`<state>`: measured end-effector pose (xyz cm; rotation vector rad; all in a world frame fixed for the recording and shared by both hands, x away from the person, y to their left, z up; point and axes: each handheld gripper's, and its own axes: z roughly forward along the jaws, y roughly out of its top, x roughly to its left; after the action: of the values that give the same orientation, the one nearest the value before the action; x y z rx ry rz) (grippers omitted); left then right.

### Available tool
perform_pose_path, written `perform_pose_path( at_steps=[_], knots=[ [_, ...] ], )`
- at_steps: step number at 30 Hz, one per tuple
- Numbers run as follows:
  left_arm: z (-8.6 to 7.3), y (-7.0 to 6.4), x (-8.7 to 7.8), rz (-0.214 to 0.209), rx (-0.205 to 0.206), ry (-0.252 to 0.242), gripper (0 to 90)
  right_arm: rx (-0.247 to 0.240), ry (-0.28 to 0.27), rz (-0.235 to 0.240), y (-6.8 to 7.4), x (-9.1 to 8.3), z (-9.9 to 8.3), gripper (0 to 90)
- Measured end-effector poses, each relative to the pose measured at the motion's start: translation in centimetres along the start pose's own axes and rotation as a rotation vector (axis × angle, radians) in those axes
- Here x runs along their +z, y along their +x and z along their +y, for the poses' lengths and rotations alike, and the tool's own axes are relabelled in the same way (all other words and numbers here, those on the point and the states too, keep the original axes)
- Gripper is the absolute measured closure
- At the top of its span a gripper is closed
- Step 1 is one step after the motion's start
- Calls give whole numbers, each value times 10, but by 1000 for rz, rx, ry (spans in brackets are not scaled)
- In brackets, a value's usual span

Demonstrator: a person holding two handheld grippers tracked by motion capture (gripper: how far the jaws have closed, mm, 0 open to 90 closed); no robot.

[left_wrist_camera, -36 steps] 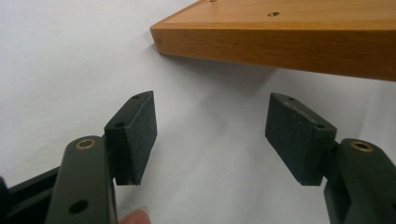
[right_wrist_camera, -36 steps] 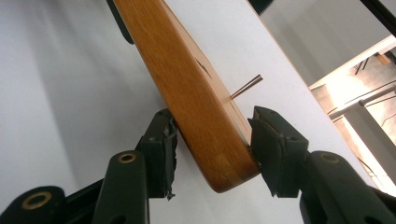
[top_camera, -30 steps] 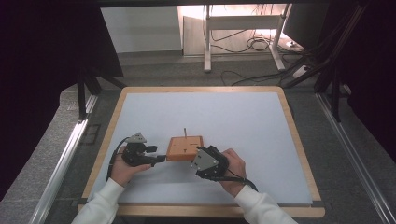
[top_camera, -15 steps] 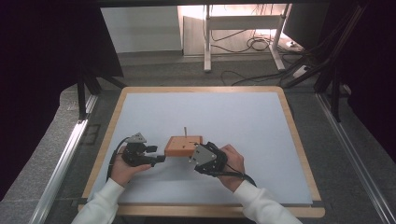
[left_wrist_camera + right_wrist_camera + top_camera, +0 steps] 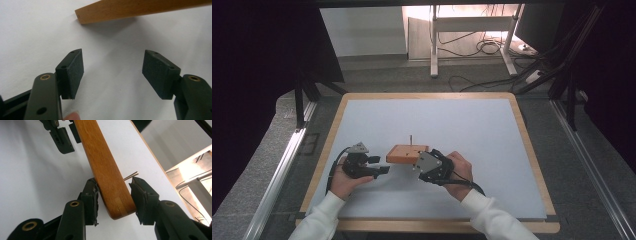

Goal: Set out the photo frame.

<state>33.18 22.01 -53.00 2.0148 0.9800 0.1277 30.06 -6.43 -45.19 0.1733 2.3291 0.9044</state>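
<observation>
One bench point(image 5: 492, 130) carries the work, its white sheet framed by a pale wooden rim, and on it we count one wooden block point(image 5: 407, 153), one thin pin point(image 5: 410, 139) and two grippers. We read no brand, label or writing on any of them.

We see the wooden block lying at the near middle of the bench, between our two hands. It is flat and oblong, orange-brown with a smooth varnished grain and rounded edges; the pin stands up from its far side.

Our right gripper point(image 5: 113, 200) has its jaws set on both sides of the block's near end, which fills the gap between the pads point(image 5: 93, 197); they are closed on it. In the high view this gripper point(image 5: 418, 165) sits at the block's right corner.

Our left gripper point(image 5: 112, 70) has its jaws spread wide with nothing between them but white sheet; the block's corner lies just beyond. From above, this gripper point(image 5: 384, 170) is just beside the block's left end.
</observation>
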Motion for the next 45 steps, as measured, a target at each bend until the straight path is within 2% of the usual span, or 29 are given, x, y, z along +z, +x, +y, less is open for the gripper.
perform_pose_path(
  at_steps=[6,17,23,29,36,40,45],
  knots=[
    [0,0,0,0,1,1,333,-1,-1,19,-6,1,3,605],
    [0,0,0,1,0,0,333,-37,-4,42,-12,4,9,639],
    [0,0,-1,2,-2,-2,333,-37,-16,61,-16,-2,12,667],
    [0,0,-1,1,1,-3,333,-13,-34,113,-24,-13,15,689],
    [1,0,0,-1,2,-1,333,48,-64,215,-32,-30,15,697],
    [1,-1,0,0,2,-1,332,57,-65,212,-36,-31,12,690],
    [0,-1,0,-1,-1,-1,332,87,-49,150,-43,-28,14,644]
  ],
)
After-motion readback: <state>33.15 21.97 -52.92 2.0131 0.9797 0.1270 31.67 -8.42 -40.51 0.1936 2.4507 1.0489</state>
